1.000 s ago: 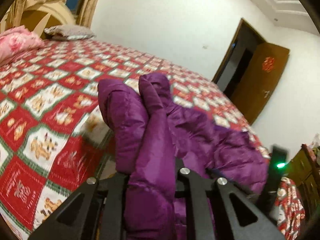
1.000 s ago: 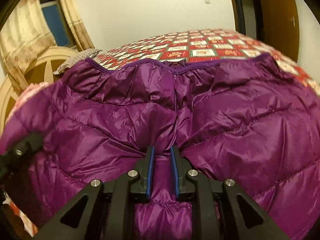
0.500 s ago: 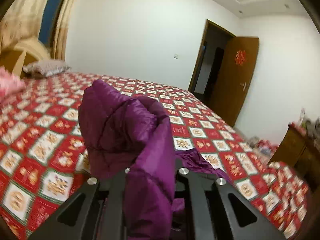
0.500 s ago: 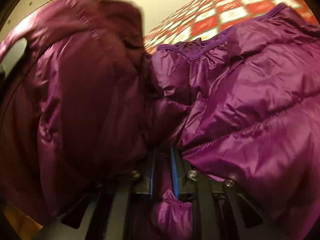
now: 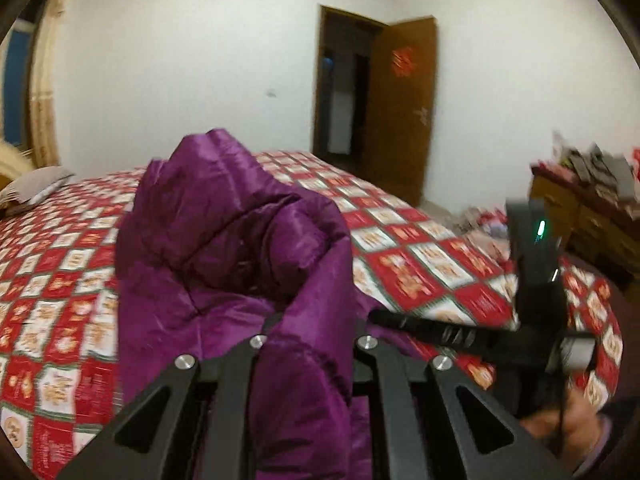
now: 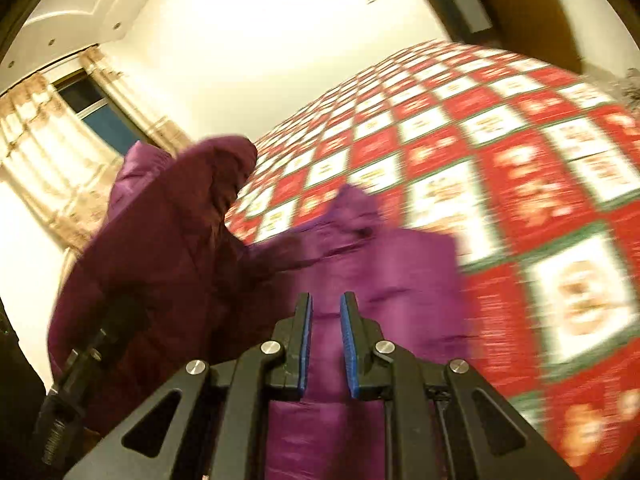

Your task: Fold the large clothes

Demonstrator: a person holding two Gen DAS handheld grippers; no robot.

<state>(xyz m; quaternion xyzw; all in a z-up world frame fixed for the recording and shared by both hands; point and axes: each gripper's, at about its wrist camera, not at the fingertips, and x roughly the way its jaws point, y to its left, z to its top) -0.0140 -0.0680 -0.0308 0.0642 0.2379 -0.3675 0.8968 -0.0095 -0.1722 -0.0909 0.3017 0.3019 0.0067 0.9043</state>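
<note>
A purple puffer jacket (image 5: pixel 224 248) is lifted off the bed in a bunched heap. My left gripper (image 5: pixel 308 336) is shut on a thick fold of it, and the fabric hides the fingertips. In the right wrist view the jacket (image 6: pixel 168 248) hangs in a dark mass at the left, and a lighter fold runs down between the blue pads (image 6: pixel 305 332). My right gripper (image 6: pixel 325 316) is shut on that fold. The right gripper's body (image 5: pixel 536 280), with a green light, shows at the right of the left wrist view, and the left gripper's body (image 6: pixel 96 344) at the lower left of the right wrist view.
The bed's red and white checked quilt (image 5: pixel 420 264) spreads under and beyond the jacket. A grey pillow (image 5: pixel 36 190) lies at the far left. An open brown door (image 5: pixel 404 120) and a cluttered wooden dresser (image 5: pixel 592 216) stand to the right. A curtained window (image 6: pixel 80 120) is behind the bed.
Both grippers have risen and swung with the jacket still held. It was spread over the bed in the right view; now it is bunched and much of the quilt is bare.
</note>
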